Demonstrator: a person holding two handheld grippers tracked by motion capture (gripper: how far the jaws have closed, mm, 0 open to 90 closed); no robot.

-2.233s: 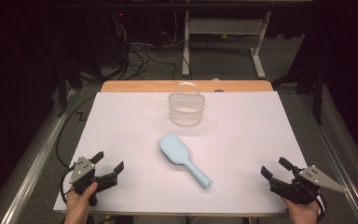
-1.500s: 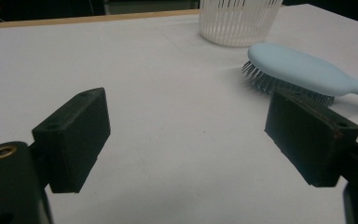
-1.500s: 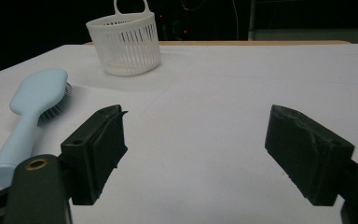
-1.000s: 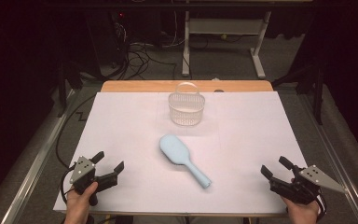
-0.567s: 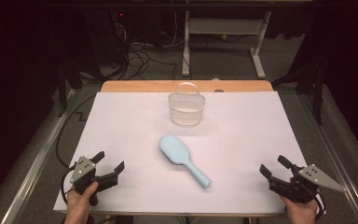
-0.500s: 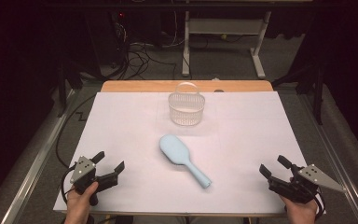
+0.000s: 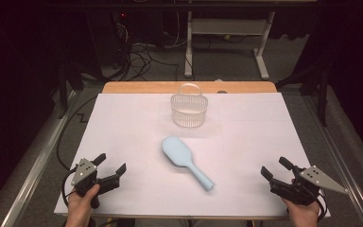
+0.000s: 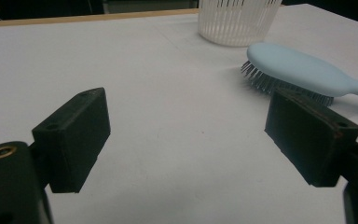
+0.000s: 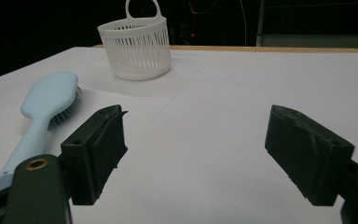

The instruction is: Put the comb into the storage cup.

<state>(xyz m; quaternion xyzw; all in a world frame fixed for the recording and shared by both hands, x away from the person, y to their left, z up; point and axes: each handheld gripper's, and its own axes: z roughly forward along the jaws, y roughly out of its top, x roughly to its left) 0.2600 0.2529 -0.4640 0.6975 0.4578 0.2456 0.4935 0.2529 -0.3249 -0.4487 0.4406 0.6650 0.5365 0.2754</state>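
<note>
A light blue hairbrush (image 7: pixel 185 161) lies bristles down in the middle of the white table (image 7: pixel 123 123), its handle toward the front right. It shows again in the left gripper view (image 8: pixel 298 70) and the right gripper view (image 9: pixel 46 105). Behind it stands a white slatted basket (image 7: pixel 189 109) with a handle loop (image 9: pixel 137 46) (image 8: pixel 237 21). My left gripper (image 7: pixel 109 166) rests open at the front left corner, nothing between its jaws (image 8: pixel 186 135). My right gripper (image 7: pixel 276 169) rests open at the front right corner, also with nothing in it (image 9: pixel 196 149).
A wooden strip (image 7: pixel 142 87) runs along the table's far edge. Beyond it, cables (image 7: pixel 142 52) and a white desk frame (image 7: pixel 227 33) stand on the dark floor. Metal rails (image 7: pixel 33 165) flank the table on both sides.
</note>
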